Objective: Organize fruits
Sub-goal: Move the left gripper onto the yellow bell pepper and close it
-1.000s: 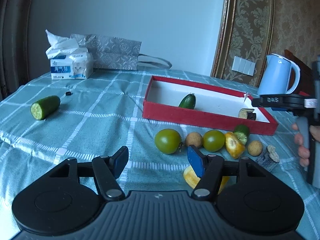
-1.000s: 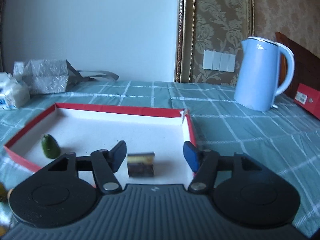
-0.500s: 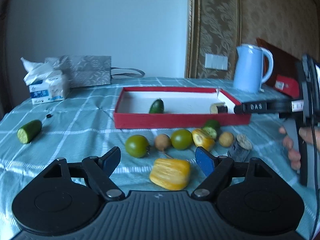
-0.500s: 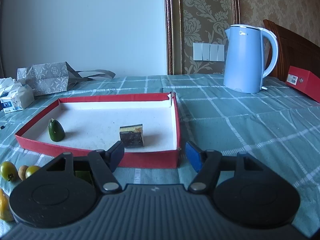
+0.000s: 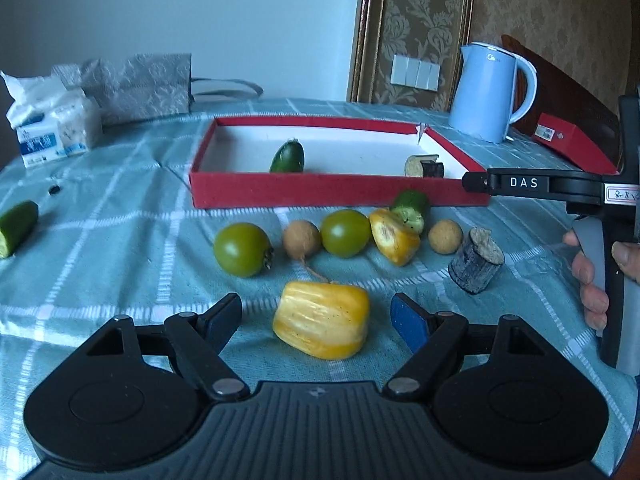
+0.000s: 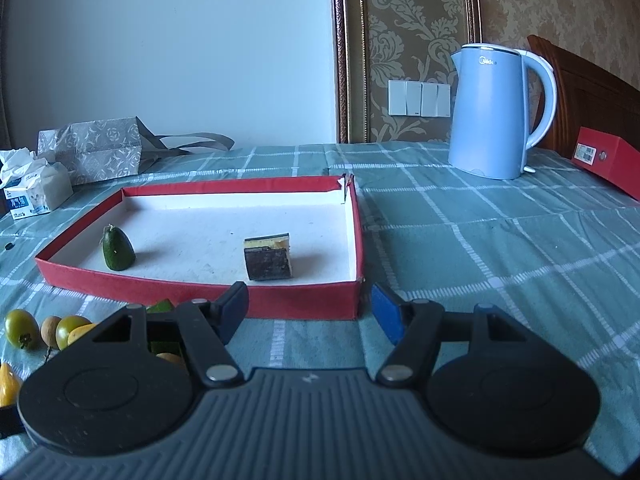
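My left gripper (image 5: 316,316) is open low over the cloth, and a yellow fruit chunk (image 5: 322,332) lies between its blue pads, untouched. Beyond it runs a row of two green tomatoes (image 5: 241,250), two brown longans (image 5: 302,239), a smaller yellow piece (image 5: 394,236), a cucumber end (image 5: 410,206) and a dark stump (image 5: 476,266). The red tray (image 5: 336,194) holds a green fruit (image 5: 287,157) and a dark block (image 5: 424,166). My right gripper (image 6: 310,308) is open with nothing in it, just before the tray's near wall (image 6: 200,292); the block (image 6: 268,258) lies inside, past its tips.
A blue kettle (image 6: 492,108) and a red box (image 6: 608,160) stand at the back right. A tissue pack (image 5: 52,128) and a silver bag (image 5: 140,84) sit at the back left. A cut cucumber (image 5: 16,226) lies far left. A hand (image 5: 592,280) holds the right tool.
My left gripper swung right and its jaws widened, bringing the yellow chunk between them. My right gripper drew back out of the tray, leaving the dark block on its floor.
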Demonstrator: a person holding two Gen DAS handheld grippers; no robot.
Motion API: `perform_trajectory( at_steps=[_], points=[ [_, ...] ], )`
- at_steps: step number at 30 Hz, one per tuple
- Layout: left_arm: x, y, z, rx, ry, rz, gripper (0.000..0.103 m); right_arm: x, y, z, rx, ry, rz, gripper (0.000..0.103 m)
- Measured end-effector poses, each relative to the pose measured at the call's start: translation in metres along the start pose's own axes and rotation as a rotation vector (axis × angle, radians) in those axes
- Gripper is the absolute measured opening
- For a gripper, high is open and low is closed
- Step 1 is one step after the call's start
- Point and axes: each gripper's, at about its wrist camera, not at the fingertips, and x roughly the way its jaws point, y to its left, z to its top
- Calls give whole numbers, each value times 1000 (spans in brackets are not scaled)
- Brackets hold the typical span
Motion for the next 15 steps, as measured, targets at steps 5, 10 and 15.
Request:
perform_trajectory(
  at_steps=[5,10,15],
  points=[
    [1,-5,-1,34,1,-25,75,-2,2,-2,-7,-2,4,66],
    [3,-12,-1,80,7,-11,62,-6,3,-4,-12,-3,12,66],
    [2,-5,0,40,-2,-18,51,-15,1,-7,-9,-11,18,66]
  ],
)
